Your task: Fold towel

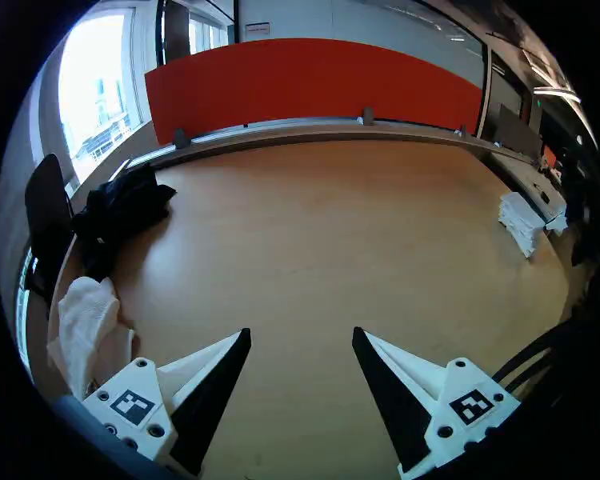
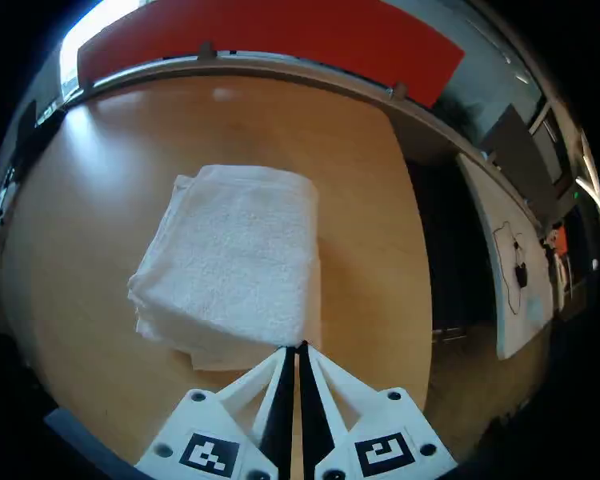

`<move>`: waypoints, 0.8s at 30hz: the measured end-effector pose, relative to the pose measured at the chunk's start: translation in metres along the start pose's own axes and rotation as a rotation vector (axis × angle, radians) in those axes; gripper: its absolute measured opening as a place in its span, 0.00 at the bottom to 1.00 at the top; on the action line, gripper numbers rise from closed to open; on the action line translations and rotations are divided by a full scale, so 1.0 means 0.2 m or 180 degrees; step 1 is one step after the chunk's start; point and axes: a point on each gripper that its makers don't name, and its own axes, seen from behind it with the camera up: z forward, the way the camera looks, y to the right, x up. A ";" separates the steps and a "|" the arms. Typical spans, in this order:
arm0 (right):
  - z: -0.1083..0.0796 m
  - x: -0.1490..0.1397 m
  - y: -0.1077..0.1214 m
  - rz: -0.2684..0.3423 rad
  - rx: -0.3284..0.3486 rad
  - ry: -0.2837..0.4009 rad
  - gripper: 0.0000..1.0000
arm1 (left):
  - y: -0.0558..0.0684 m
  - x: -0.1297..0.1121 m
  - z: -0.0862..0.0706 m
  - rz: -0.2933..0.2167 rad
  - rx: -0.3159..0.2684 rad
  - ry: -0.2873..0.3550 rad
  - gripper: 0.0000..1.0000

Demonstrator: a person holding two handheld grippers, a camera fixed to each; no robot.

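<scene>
- My right gripper (image 2: pixel 300 352): jaws sitting closed against folded towel (image 2: pixel 236 256) (nothing visibly pinched).
- My left gripper (image 1: pixel 300 340): jaws gaping wide.
- Fold is looking done; crumpled towel (image 1: pixel 84 320) probably needing fetching next.

Pale wooden worktop (image 1: pixel 324 240), glossy under window glare, bounded at its far edge by a grey rail (image 1: pixel 300 130) and a red partition panel (image 1: pixel 316 80). Bright window (image 1: pixel 92 96) at left, with a dark chair (image 1: pixel 48 216) below it. Ceiling strip light (image 1: pixel 556 92) at upper right. In the right gripper view, a white desk (image 2: pixel 508 256) stands beyond a dark gap.
</scene>
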 end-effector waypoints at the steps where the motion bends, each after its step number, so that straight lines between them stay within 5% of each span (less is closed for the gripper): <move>1: 0.00 0.00 0.00 0.0003 -0.0003 -0.0011 0.03 | 0.00 0.00 0.00 0.0001 0.0001 -0.0001 0.94; 24: 0.06 -0.06 0.01 0.0067 -0.0097 -0.0195 0.05 | -0.03 -0.02 -0.01 0.0005 0.0026 -0.0022 0.94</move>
